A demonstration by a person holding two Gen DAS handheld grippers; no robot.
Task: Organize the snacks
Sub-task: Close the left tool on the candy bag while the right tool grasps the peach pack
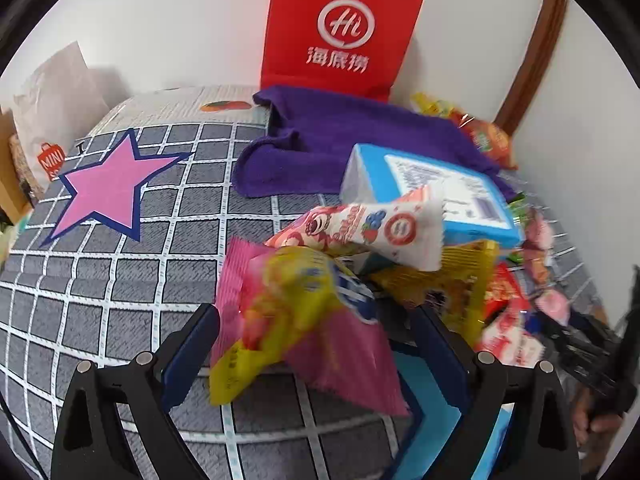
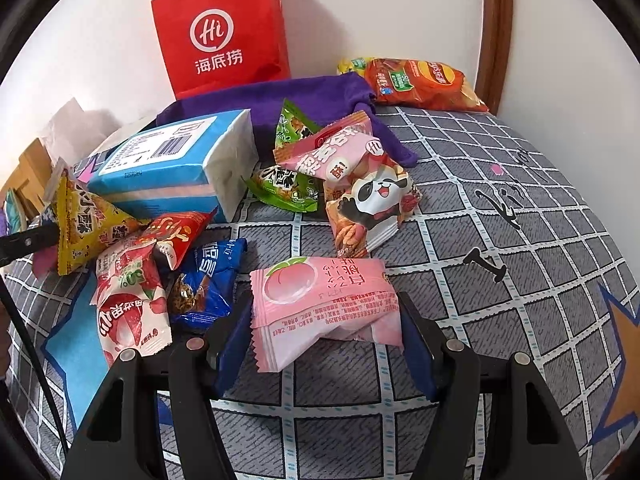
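The blue tissue-style box (image 2: 172,160), largest item in the snack pile on the grid-patterned cover (image 2: 460,208), appears light but bulky; its soft paper ends would dent, so it is best taken across the stiff long faces. The orange chip bag (image 2: 424,84) lies well apart near the wall, beside the purple cloth (image 2: 320,92); air-filled and crushable, it calls for a hold on a crimped end seam. The pink peach packet (image 2: 324,304) lies on the cover between the fingers of the right gripper (image 2: 326,332), which stand apart, not yet clamped; light, slick film, so grip the body, not a corner. The left gripper (image 1: 316,344) has its fingers spread about a pink-and-yellow packet (image 1: 292,320), motion-blurred; contact cannot be confirmed. Packets under the box are partly hidden, and the printing on the smaller ones is unreadable.
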